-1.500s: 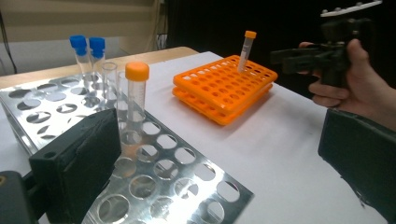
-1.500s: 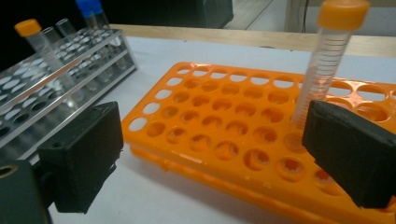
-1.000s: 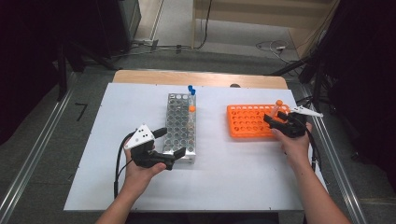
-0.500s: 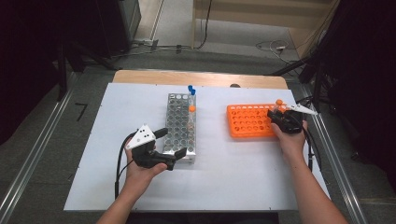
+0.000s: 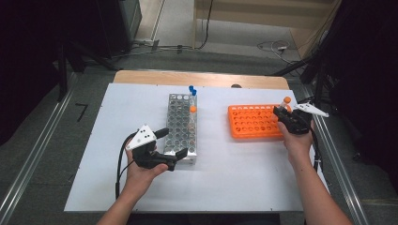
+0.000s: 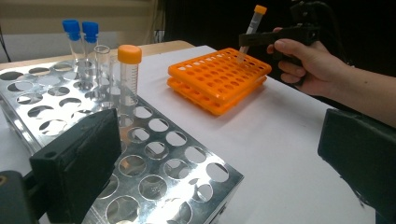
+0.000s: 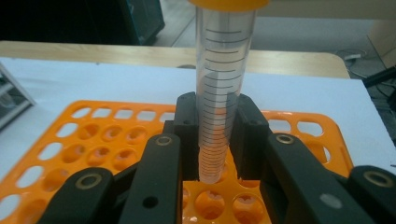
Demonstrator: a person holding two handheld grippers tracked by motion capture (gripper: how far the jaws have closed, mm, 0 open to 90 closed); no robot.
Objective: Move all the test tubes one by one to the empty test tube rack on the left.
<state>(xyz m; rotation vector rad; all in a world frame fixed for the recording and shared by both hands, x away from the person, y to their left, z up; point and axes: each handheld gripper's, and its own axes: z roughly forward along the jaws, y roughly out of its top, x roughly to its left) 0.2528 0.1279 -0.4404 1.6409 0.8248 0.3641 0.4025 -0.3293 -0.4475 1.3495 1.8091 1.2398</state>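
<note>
My right gripper (image 5: 282, 114) is shut on a clear orange-capped tube (image 5: 285, 103) at the right end of the orange rack (image 5: 248, 123). Its jaws have just been closing on that tube. In the right gripper view the tube (image 7: 224, 93) stands upright between the pads (image 7: 248, 135), its tip just above a hole in the rack (image 7: 93, 135). My left gripper (image 5: 174, 142) is open, its jaws astride the near end of the metal rack (image 5: 180, 117). In the left gripper view the metal rack (image 6: 154, 140) holds an orange-capped tube (image 6: 128, 70) and two blue-capped tubes (image 6: 77, 37).
Both racks stand on a white board (image 5: 94, 154) over a wooden table (image 5: 141, 77). Bare white surface lies between the racks and along the near edge. A metal rail (image 5: 335, 173) runs down the right side, and cables trail from both grippers.
My right gripper's jaws have closed on the orange-capped tube and the hand has shifted slightly over the orange rack. The left hand has not moved.
</note>
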